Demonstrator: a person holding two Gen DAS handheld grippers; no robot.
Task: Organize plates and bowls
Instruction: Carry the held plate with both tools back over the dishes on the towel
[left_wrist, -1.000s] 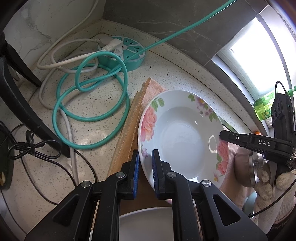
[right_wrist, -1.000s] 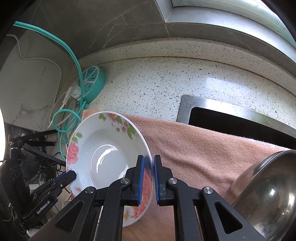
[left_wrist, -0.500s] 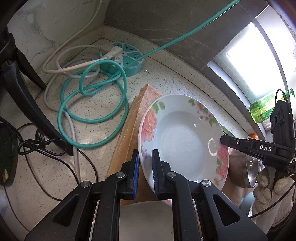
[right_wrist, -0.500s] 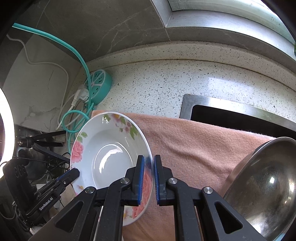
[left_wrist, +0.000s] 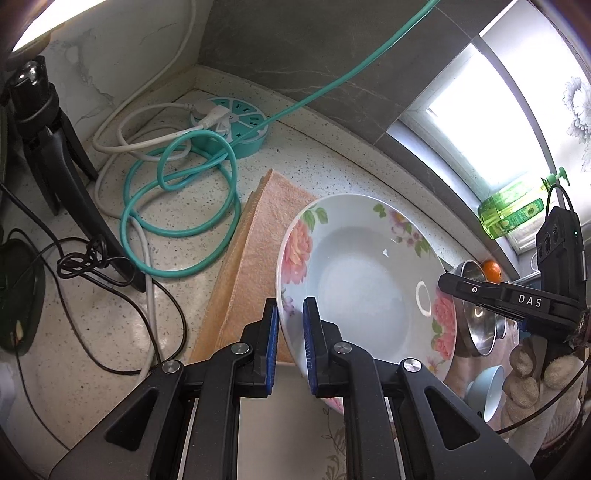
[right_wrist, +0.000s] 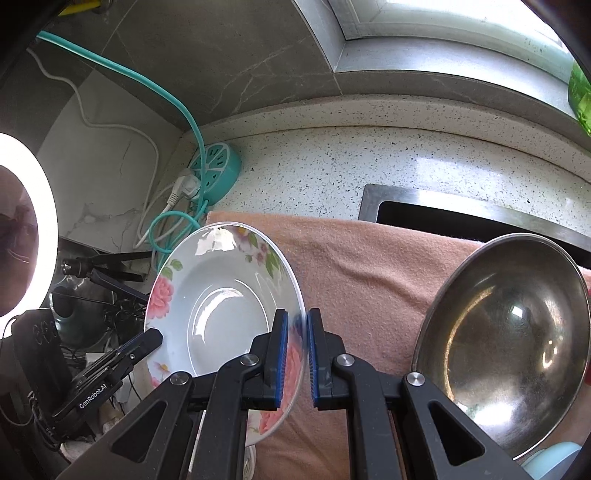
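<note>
Plate (left_wrist: 364, 280) clamped by both grippers; its near rim hidden behind them

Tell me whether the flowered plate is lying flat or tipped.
Tipped. The flowered plate is held clear of the pink towel, each hand-held gripper clamping an opposite rim, its face tilted toward the cameras. It is empty.

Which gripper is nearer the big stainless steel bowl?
Right. The right gripper, clamped on one rim of the floral plate, sits directly beside the steel bowl; the left gripper grips the plate's opposite rim, farther away.
</note>
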